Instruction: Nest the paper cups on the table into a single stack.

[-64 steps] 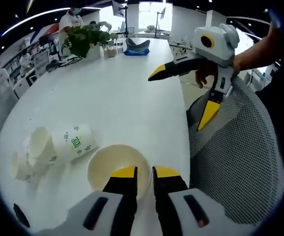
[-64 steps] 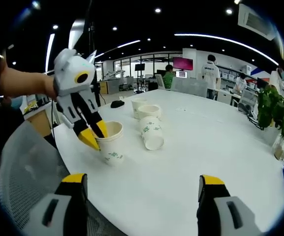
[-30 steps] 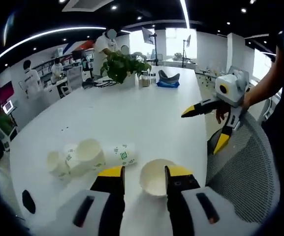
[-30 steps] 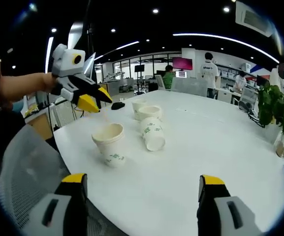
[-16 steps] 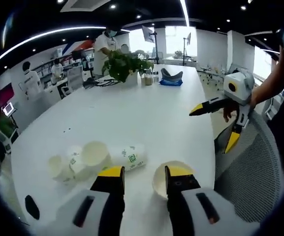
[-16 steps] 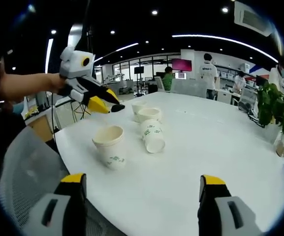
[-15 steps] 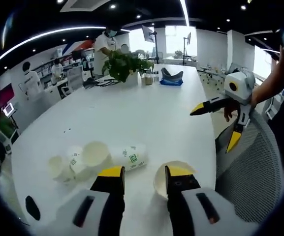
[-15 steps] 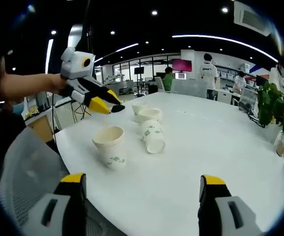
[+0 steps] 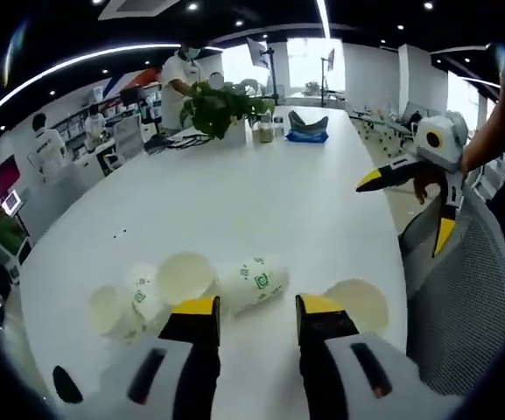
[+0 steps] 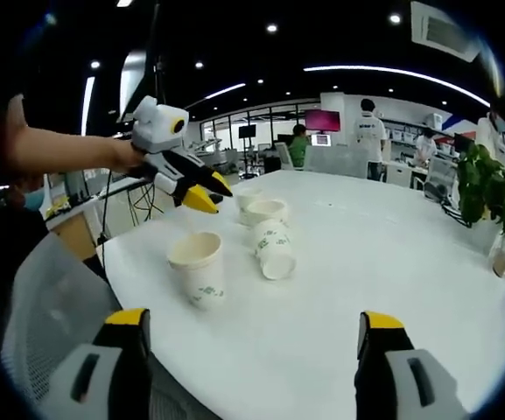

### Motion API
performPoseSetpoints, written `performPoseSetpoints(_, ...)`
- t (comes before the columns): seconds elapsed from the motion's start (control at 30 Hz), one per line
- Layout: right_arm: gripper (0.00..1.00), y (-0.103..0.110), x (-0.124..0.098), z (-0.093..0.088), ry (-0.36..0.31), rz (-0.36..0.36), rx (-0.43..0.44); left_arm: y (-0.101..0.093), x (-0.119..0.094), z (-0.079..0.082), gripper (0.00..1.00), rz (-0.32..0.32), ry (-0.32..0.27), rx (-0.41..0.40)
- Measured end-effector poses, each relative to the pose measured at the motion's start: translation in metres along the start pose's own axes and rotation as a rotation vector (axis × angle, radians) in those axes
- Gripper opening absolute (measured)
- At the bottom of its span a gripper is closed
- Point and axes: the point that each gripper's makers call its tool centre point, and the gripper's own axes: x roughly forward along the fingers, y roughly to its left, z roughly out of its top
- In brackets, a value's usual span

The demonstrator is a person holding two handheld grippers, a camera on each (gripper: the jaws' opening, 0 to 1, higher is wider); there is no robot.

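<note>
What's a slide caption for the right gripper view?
Left gripper hovers open above an upright paper cup near the white table edge, more cups clustered behind.

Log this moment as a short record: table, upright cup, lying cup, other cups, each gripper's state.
table: white table
upright cup: paper cup standing alone near the table edge
lying cup: printed cup on its side
other cups: cluster beside the lying cup
left gripper: open, empty, above the table
right gripper: open wide, empty
background: potted plant
</note>
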Motion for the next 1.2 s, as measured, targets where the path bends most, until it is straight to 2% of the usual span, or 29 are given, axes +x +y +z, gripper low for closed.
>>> performPoseSetpoints(0.17,1.0,0.0,0.001,-0.002,0.009,0.002,0.001,0.01,0.009,-0.002,0.32,-0.021,0.012,0.019)
performPoseSetpoints(0.43,1.0,0.0,0.001,-0.006,0.03,-0.003,-0.005,0.02,0.021,-0.009,0.3,-0.045,0.071,0.062)
performPoseSetpoints(0.57,0.99,-0.001,0.002,-0.008,0.041,-0.005,-0.008,0.027,0.027,-0.011,0.25,-0.043,0.086,0.069)
performPoseSetpoints(0.9,0.98,-0.001,0.002,-0.01,0.055,-0.001,-0.011,0.043,0.046,-0.012,0.17,-0.062,0.15,0.164)
performPoseSetpoints(1.03,0.98,-0.003,0.002,-0.011,0.057,-0.006,-0.007,0.045,0.052,-0.019,0.12,-0.08,0.194,0.222)
performPoseSetpoints(1.2,0.98,-0.002,0.002,-0.01,0.057,-0.011,-0.003,0.043,0.055,-0.019,0.07,-0.096,0.212,0.227)
